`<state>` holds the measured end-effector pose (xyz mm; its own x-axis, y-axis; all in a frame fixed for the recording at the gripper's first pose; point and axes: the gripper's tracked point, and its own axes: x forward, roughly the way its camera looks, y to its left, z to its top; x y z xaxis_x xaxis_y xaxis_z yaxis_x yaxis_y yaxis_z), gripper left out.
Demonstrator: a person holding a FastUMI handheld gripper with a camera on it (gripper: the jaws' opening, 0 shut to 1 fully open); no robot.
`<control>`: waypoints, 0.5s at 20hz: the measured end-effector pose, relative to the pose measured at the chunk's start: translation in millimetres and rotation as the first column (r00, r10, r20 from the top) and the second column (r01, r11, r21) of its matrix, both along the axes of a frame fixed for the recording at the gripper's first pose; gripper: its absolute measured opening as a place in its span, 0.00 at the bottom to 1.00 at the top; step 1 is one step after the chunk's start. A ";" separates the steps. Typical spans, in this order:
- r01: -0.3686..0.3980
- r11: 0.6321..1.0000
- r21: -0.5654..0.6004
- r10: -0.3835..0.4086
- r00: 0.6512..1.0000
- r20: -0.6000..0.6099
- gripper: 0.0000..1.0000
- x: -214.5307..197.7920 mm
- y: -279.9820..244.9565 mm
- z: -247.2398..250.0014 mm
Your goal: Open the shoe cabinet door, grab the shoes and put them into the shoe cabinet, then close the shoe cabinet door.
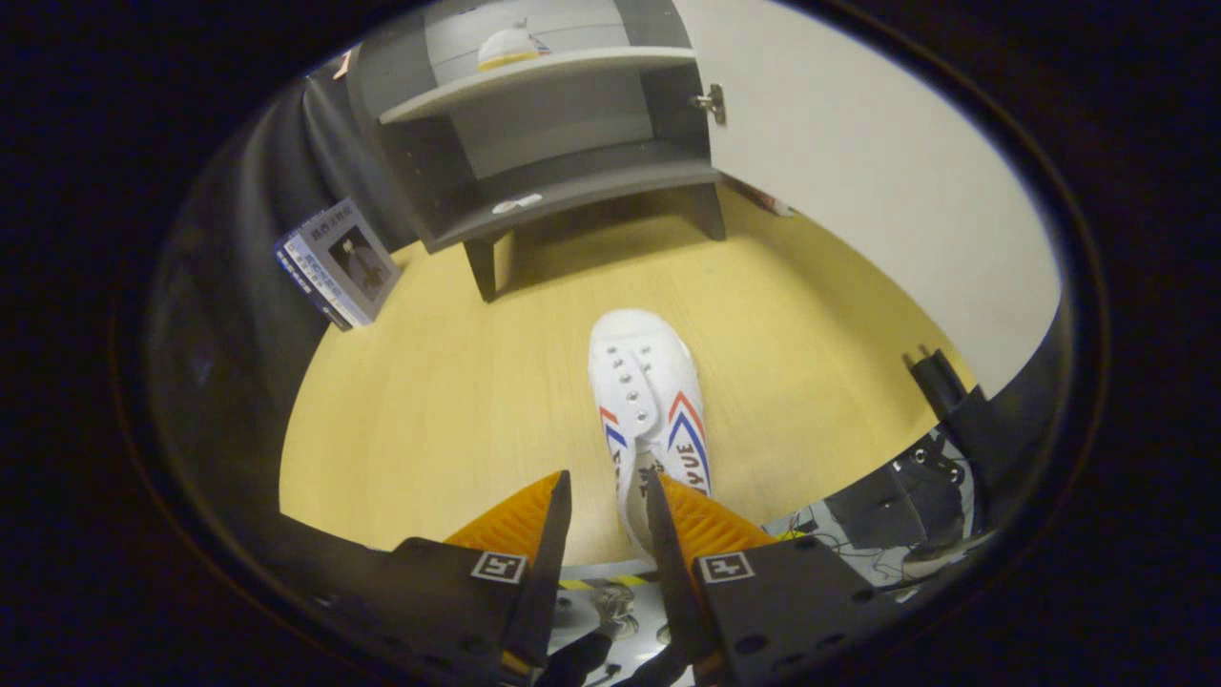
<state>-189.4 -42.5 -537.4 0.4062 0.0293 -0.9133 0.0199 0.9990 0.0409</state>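
Shoe: a white cloth sneaker (647, 405) with a round rubber toe, little metal lace holes and red and blue stripes on its sides. It looks soft on top and smooth at the toe.
Where the shoe is: it sits on the floor with its toe pointing at the cabinet. Its heel end is down between the two fingers, closer to the right finger.
Gripper: the gripper (609, 501) has two flat fingers with bumpy, ridged pads. They stand a little apart with a narrow gap. The right finger is right at the shoe's heel edge. The left finger looks clear of the shoe, so the grip is not closed on it from both sides.
Floor: a smooth yellow wooden floor (458, 401) with fine lines in it.
Shoe cabinet: a gray boxy shoe cabinet (553, 143) on short legs, far ahead of the fingers. It has flat shelves you can see into.
Other shoe: a second white shoe (508, 46) with a yellow sole rests on the top shelf.
Door: a big plain white door (858, 162) is swung out to the right, with a small metal hinge on the cabinet side.
Book: a thin book (339, 262) leans against the dark wall to the left of the cabinet.
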 end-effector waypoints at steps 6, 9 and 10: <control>-0.057 0.998 0.005 0.057 0.998 0.022 0.50 13.1 7.6 -31.4; -0.066 0.998 -0.002 0.066 0.994 0.088 0.50 26.7 9.9 -38.9; -0.066 0.998 0.002 0.065 0.992 0.110 0.50 30.3 11.7 -41.4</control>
<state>-159.2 -30.8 -578.9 0.5013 0.0642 -0.8629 -0.0508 0.9977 0.0448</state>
